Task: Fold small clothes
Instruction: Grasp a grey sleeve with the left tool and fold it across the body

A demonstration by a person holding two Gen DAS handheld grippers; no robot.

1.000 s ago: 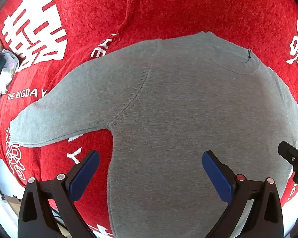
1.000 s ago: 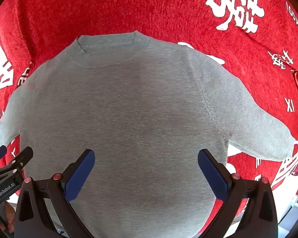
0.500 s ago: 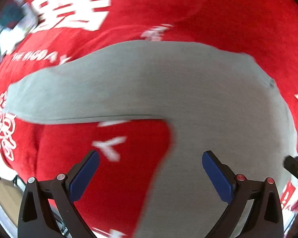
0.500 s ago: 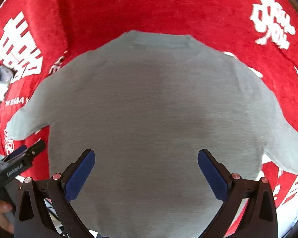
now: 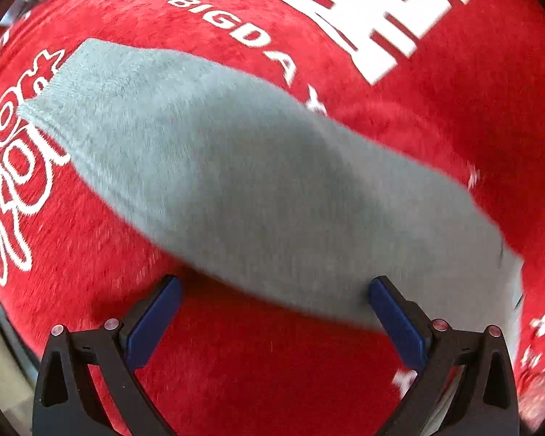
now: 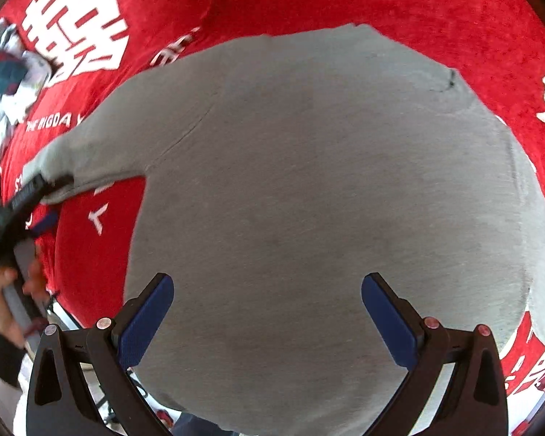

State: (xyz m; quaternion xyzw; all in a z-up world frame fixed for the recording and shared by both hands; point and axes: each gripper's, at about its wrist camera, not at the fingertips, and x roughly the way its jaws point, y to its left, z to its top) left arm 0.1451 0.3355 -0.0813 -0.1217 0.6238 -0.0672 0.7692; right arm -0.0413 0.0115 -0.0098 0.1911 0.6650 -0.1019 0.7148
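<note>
A grey long-sleeved sweater (image 6: 327,189) lies flat on a red cloth with white lettering (image 6: 436,3). In the left wrist view its left sleeve (image 5: 243,181) runs diagonally from the cuff at upper left to the body at lower right. My left gripper (image 5: 272,319) is open, low over the sleeve's near edge; in the right wrist view it (image 6: 36,196) sits at the sleeve cuff. My right gripper (image 6: 267,312) is open and empty above the sweater's lower body.
A pile of other clothes, white and dark plaid (image 6: 3,72), lies at the far left of the red cloth. The cloth's edge and the floor show at lower left (image 5: 0,356). The person's hand (image 6: 3,305) holds the left gripper.
My left gripper has swung left from the sweater's body to the left sleeve and come down close to it. My right gripper has shifted left over the body. Both stay open.
</note>
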